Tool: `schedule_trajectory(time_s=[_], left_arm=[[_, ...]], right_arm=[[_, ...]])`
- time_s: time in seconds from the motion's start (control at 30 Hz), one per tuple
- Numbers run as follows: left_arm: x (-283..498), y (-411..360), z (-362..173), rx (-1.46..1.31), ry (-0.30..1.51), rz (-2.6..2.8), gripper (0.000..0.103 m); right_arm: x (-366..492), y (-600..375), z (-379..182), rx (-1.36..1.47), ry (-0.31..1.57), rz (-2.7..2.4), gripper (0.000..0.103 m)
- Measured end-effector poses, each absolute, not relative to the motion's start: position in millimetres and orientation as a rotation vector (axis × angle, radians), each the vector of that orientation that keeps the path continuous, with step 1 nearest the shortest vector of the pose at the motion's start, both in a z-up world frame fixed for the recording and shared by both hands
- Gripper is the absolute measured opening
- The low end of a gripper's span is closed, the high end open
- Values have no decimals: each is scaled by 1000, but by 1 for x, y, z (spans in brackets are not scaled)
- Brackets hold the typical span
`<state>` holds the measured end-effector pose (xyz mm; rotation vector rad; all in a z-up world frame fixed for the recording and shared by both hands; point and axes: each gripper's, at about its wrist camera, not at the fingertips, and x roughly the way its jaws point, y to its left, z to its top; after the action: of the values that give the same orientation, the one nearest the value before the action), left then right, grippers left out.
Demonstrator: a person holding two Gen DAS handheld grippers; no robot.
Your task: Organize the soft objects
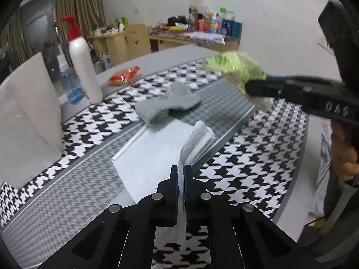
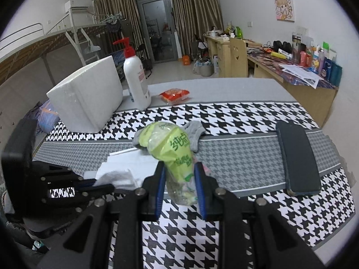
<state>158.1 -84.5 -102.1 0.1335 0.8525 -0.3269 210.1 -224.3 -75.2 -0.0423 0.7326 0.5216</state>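
My left gripper (image 1: 181, 168) is shut on the corner of a white cloth (image 1: 152, 154) that lies on the houndstooth table cover; that gripper also shows in the right wrist view (image 2: 105, 185), holding the cloth (image 2: 121, 174). My right gripper (image 2: 179, 168) is shut on a green plastic packet (image 2: 170, 148) and holds it above the table; the packet shows in the left wrist view (image 1: 235, 67) held by the right gripper (image 1: 249, 87). A grey sock (image 1: 168, 103) lies crumpled just beyond the cloth, partly hidden behind the packet in the right wrist view (image 2: 195, 134).
A white foam box (image 2: 87, 98) and a white pump bottle (image 2: 135, 78) stand at the far left. An orange snack packet (image 2: 175, 95) lies at the far edge. A dark phone (image 2: 296, 157) lies on the right. Desks with clutter stand behind the table.
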Motion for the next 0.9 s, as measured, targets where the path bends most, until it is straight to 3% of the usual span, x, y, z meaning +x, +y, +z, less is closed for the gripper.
schedule_trajectory(time_s=[0.63, 0.9], left_arm=[[125, -48, -33, 70, 647, -268, 5], [130, -54, -52, 120, 682, -320, 5]], right_arm=[[186, -200, -49, -58, 645, 523, 29], [183, -196, -48, -65, 632, 513, 29]])
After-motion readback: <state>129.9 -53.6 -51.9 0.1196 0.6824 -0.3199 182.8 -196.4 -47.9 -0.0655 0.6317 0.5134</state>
